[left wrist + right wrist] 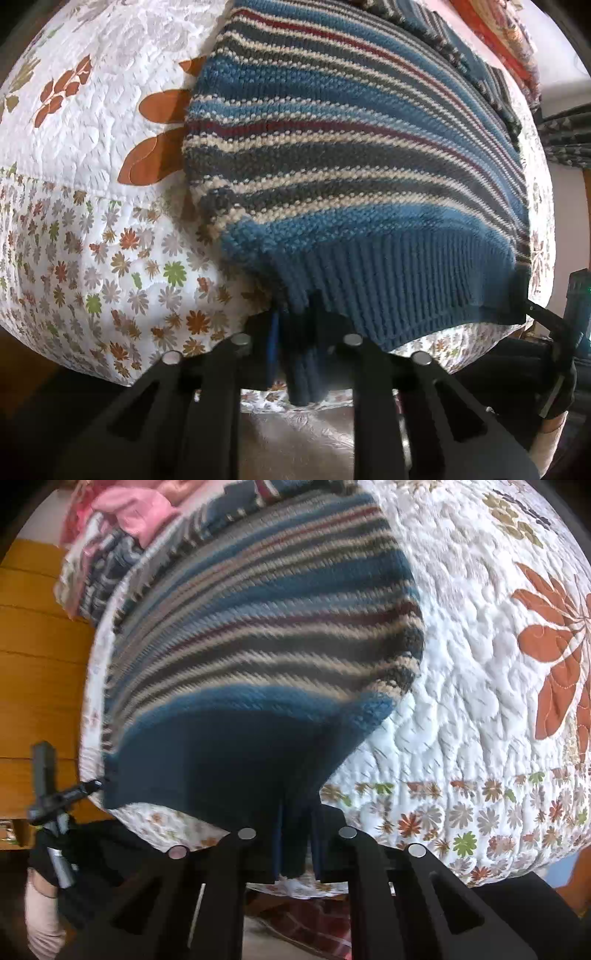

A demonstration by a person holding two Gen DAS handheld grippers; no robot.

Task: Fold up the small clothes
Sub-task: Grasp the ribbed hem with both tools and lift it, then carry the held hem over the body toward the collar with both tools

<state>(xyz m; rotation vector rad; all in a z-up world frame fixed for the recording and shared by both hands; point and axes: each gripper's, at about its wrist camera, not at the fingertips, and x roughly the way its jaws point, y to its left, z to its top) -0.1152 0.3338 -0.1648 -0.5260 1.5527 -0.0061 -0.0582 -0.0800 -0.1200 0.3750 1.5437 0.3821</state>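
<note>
Both grippers are pinching the ribbed blue hem of the striped sweater (351,155), one at each lower corner: the left gripper (295,350) is sitting at six o'clock in its own view with a fold of hem bunched between its narrowed fingers, and the right gripper (297,834) is doing the same at six o'clock in its view, dark blue rib pressed between its fingers. Going down in size, the quilted bedspread (92,184) is filling most of both views, white with large orange leaves toward nine o'clock in the left view and three o'clock in the right, and a band of small printed flowers running along its near edge. The sweater is lying spread on it, stripes of blue, grey, cream and dark red running away toward twelve o'clock, with its hem at the quilt's near edge; in the right view it is looking blurred. A heap of other clothes (122,513), pink among them, is lying at eleven o'clock in the right view, beyond the sweater. An orange patterned fabric (513,40) is showing at one o'clock in the left view. A gloved hand (44,908) is showing at eight o'clock in the right view, below the other gripper's tip.
</note>
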